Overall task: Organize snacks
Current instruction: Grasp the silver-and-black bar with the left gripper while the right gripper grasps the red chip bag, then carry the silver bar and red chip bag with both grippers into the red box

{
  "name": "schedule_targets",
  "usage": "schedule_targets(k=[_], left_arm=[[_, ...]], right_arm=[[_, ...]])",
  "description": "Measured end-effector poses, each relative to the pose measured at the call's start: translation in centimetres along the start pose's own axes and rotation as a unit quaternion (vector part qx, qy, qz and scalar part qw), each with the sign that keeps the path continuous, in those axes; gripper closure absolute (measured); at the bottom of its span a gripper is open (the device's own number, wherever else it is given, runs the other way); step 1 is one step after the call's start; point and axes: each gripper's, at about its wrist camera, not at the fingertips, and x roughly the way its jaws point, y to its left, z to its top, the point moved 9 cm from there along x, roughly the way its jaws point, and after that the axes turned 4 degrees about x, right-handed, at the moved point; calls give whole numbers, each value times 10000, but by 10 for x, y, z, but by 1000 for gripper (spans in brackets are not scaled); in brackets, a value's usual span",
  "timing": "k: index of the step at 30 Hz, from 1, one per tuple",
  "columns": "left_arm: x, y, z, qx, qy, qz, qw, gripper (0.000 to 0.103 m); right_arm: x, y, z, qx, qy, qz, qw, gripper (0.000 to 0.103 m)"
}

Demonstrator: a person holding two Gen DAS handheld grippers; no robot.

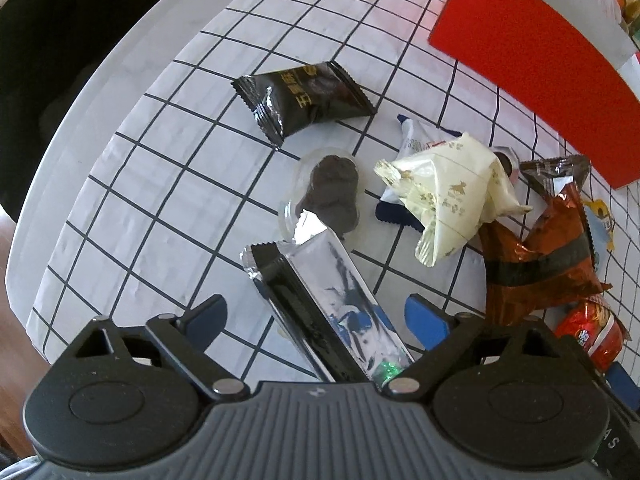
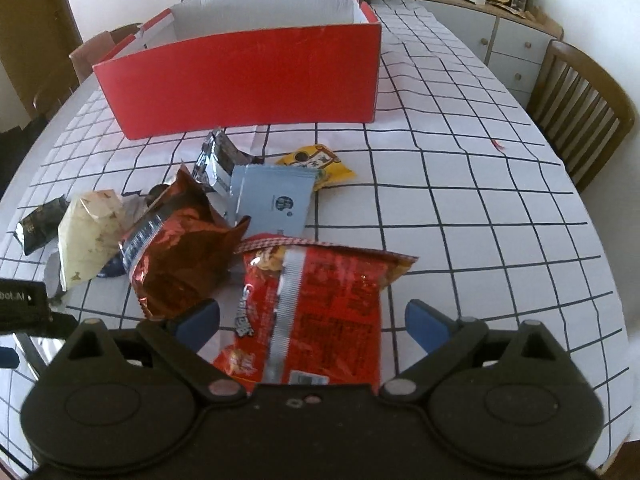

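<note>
Left gripper (image 1: 316, 316): jaws apart, straddling a silver-and-black wrapped bar (image 1: 320, 300) on the grid-patterned tablecloth (image 1: 140, 208); pads clear of it. A black snack packet (image 1: 306, 96), a clear-wrapped chocolate piece (image 1: 332, 192), a cream wrapper (image 1: 452, 196) and a copper foil bag (image 1: 536, 256) lie beyond.

Right gripper (image 2: 312, 322): jaws apart on either side of a red snack bag (image 2: 316, 308), not pressing it. A light blue packet (image 2: 272, 200) and yellow packet (image 2: 318, 162) lie nearer the open red box (image 2: 248, 80).

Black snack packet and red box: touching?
Apart. In the left wrist view, bare checked tablecloth separates the black snack packet from the red box.
</note>
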Motion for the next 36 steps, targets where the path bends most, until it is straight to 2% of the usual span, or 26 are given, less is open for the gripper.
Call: schedule_targets(k=[4,10,14,19,21,29,36], left_arm=[[7,-2,-1,-38,63,16,10000,21],[9,-1,-2,-152,65,12,9999,27],[6,-2,-3,-103,-4,-21,9999,39],[3,1,-5,-63,-42,-26,10000,54],[2,3,-6,-47,-24,-101,9999,57],[-4,13,-6,101,-59,-356,9993,58],[-26,22,-5,483,-273,-700,9960,59]], right_arm=[[5,2,1,62,13,-124,9999,12],[6,3,0,126,33,-160,9998,27],[3,1,0,173,-34,-210,9996,32],[-3,-4,-1,216,-134,-339,9991,32],[-5,-5,-2,228,-159,-385,9989,32],[-25,-9,-6,314,-253,-384,9985,32],[-51,-2,-8,445,-392,-183,9981,32]])
